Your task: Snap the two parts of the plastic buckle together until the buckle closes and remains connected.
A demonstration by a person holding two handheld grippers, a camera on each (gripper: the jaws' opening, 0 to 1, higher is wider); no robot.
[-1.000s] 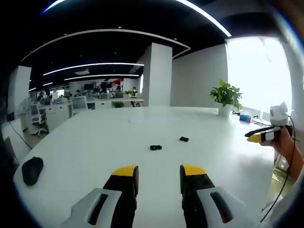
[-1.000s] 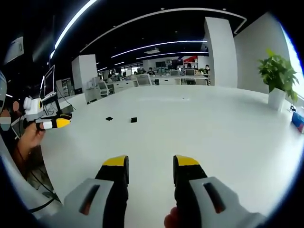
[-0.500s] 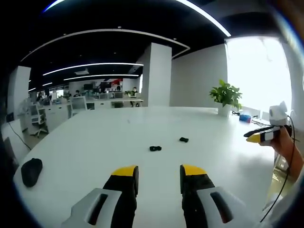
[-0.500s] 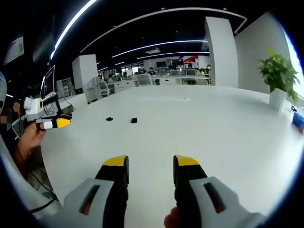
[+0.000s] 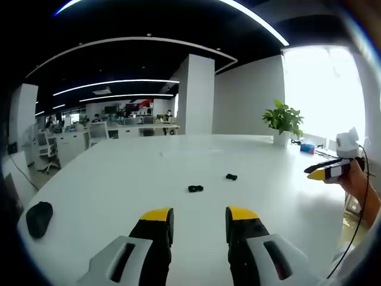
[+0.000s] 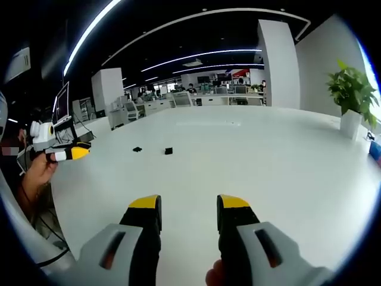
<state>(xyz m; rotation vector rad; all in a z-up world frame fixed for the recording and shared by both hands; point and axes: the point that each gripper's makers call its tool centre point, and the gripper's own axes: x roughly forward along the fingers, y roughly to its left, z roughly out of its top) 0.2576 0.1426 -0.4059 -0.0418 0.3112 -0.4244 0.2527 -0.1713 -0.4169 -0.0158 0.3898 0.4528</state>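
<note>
Smooth, glossy white table (image 5: 119, 173); two matt black plastic buckle parts (image 5: 195, 189); yellow-tipped black jaws.

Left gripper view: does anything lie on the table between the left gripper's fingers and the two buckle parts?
No. Bare white table runs from the left gripper to both buckle parts.

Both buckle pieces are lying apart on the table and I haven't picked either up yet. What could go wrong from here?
1. The two small black plastic buckle pieces lie loose and apart on the smooth white table; a nudge from a closing jaw may slide one away.
2. They look tiny beside the open left hand-held gripper and open right hand-held gripper, so a skewed grasp could misalign the halves.
3. The black rounded object near the table edge could be bumped.
</note>
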